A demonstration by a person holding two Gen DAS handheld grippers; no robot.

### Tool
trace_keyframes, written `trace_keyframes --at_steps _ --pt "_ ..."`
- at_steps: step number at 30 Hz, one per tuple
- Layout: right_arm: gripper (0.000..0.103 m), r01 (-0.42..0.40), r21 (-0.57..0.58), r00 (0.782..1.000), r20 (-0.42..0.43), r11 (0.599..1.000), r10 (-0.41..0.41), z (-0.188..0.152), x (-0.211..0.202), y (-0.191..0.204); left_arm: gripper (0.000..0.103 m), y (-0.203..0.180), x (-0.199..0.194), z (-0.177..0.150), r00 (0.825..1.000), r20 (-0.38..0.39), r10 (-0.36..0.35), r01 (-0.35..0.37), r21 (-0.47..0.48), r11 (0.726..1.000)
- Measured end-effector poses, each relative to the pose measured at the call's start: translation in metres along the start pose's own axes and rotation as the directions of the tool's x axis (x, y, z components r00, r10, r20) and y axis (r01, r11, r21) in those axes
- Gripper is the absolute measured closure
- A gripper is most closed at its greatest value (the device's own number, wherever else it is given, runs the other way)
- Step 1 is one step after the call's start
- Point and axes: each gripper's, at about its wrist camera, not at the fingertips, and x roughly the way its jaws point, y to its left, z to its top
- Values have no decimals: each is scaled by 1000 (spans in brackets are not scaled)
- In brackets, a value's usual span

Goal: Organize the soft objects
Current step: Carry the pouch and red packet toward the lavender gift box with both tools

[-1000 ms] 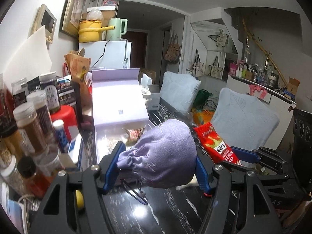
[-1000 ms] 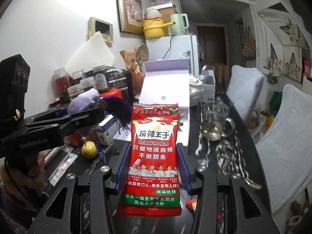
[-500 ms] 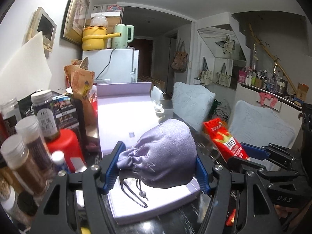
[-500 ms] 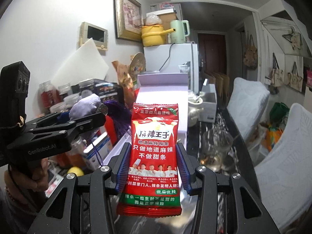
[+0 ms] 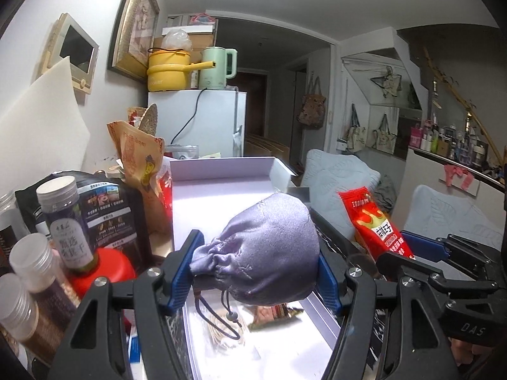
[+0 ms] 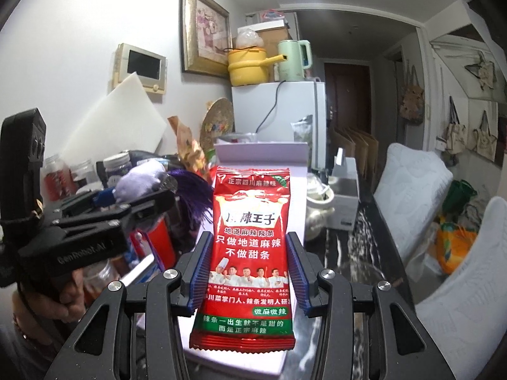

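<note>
Between pressing jaws: pouch (image 5: 266, 247), apparently.

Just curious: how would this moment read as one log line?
left fingers: gripping purple pouch | right fingers: gripping red snack packet | both above open white box

A lavender satin drawstring pouch (image 5: 269, 250) is clamped between blue jaws, its gathered neck turned left and its dark cord with a bead dangling below. It hangs above the open pale lilac box (image 5: 221, 186), over the tray's near half, clear of the box floor. A red snack packet (image 6: 248, 253) with white Chinese lettering and a green bottom band stands upright, pinched at both side edges, held over the box's near right edge.
</note>
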Motion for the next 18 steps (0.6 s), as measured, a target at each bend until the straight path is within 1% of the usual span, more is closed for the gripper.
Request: trace_keyframes --at_steps 5,10,14,15,16,18 --pt "58 -11 3 1000 3 1000 11 9 19 -2 37 6 19 6 999 2 37 -37 -11 999" --pt "58 -6 4 1000 -13 1000 6 11 41 -5 37 15 38 3 998 -21 66 -67 -17 998" --pt "58 -1 14 999 -37 1000 2 8 57 -9 37 25 53 -10 995 -55 89 -91 -38 995" --pt "58 0 15 999 -48 1000 0 6 63 -11 37 27 58 -13 993 -73 92 -95 -40 995" --pt "58 2 13 998 -56 1000 -2 6 67 -11 37 28 65 -15 991 -91 94 -97 -32 995" --pt "58 7 9 998 -68 1000 -6 3 75 -12 37 30 73 -19 988 -104 114 -117 -29 993"
